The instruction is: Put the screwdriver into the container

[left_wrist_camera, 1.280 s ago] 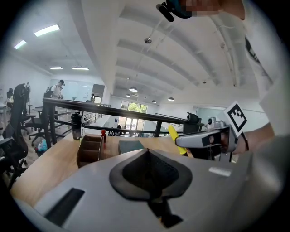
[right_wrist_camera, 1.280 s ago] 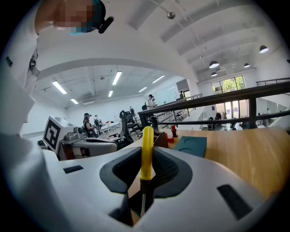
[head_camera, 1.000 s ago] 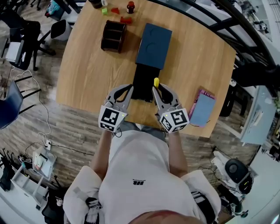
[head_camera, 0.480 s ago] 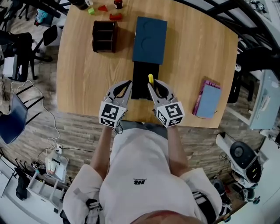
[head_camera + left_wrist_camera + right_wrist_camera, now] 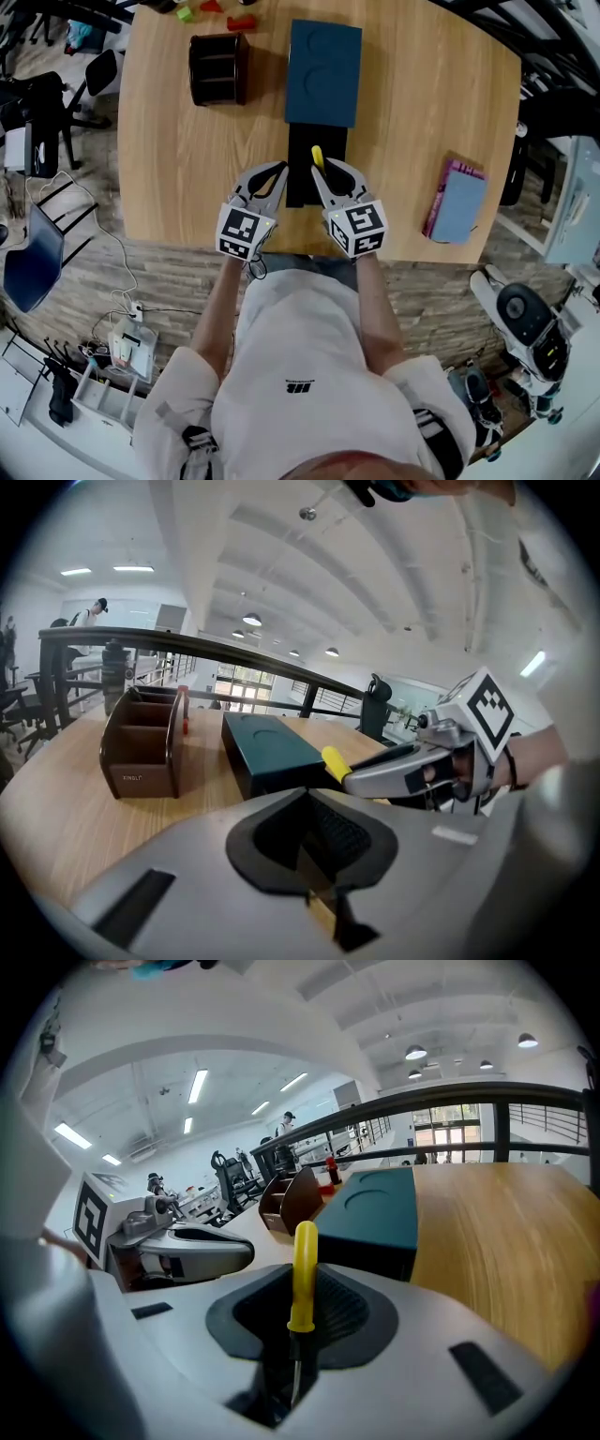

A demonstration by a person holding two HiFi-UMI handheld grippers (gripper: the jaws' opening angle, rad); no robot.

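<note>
Head view is showing both of your grippers sinking toward the table (image 5: 169, 141) over the last second. It also shows the right gripper (image 5: 320, 174) bringing the screwdriver (image 5: 317, 157) in from the right edge of the black tray (image 5: 300, 139) to a spot above its middle. That tray is jutting out toward you from the blue box (image 5: 323, 66) at 12 o'clock, and I am taking it for the container, though the brown organiser (image 5: 216, 67) at 11 o'clock could also be meant. You are clenching the right tongs on the screwdriver's dark shaft, with the yellow handle sticking out past the jaw tips and pointing away from you toward the box. The tool is riding in the grip above the tray, not yet lying in it. Your left gripper (image 5: 279, 172) is hanging just beside the tray at 9 o'clock of the right one, its jaws pressed together on nothing, so it is playing no part in the carry. The notebook (image 5: 457, 202) is lying well apart at 3 o'clock. With the tool now lined up over the tray and coming down, you are nearing the drop: keep lowering until the handle is inside the walls before you let go, or it may roll off the rim onto the table.
</note>
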